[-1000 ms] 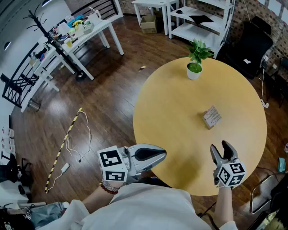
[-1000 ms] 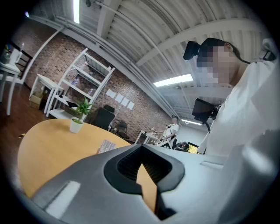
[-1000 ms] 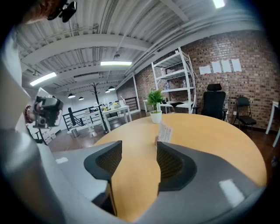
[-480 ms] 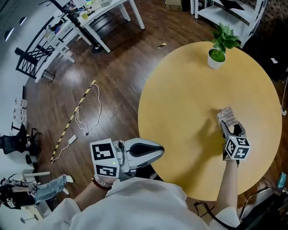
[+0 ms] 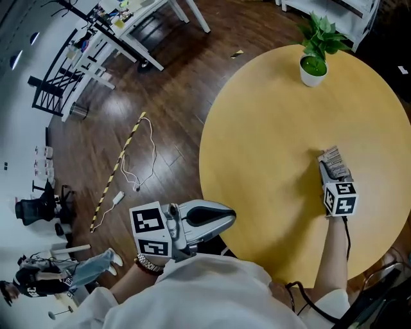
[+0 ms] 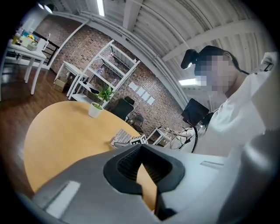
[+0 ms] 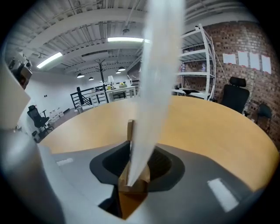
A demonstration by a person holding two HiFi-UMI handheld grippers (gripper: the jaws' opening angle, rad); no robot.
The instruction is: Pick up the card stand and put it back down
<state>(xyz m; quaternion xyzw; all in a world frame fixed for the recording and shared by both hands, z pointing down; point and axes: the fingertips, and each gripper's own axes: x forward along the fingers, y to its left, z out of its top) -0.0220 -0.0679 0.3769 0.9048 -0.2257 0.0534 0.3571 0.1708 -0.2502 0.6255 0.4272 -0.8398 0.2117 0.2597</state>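
The card stand (image 5: 334,159), a small wooden base holding a printed card, stands near the right side of the round yellow table (image 5: 270,122). My right gripper (image 5: 332,169) is at the stand, its jaws closing on it. In the right gripper view the wooden base (image 7: 131,181) sits pinched between the dark pads, and the white card (image 7: 154,78) rises blurred in front of the camera. My left gripper (image 5: 231,218) hangs shut and empty at the table's near left edge, well clear of the stand. From the left gripper view the card stand (image 6: 120,137) shows far across the table.
A potted green plant (image 5: 314,59) in a white pot stands at the table's far edge. White desks (image 5: 138,19) and a black rack (image 5: 61,96) stand beyond on the dark wood floor, where a cable and a striped stick (image 5: 119,168) lie. A person sits at the lower left (image 5: 38,279).
My right gripper travelled forward from the near table edge to the card stand and closed around its base. The head view swung, so the table sits higher in it. The left gripper stayed put.
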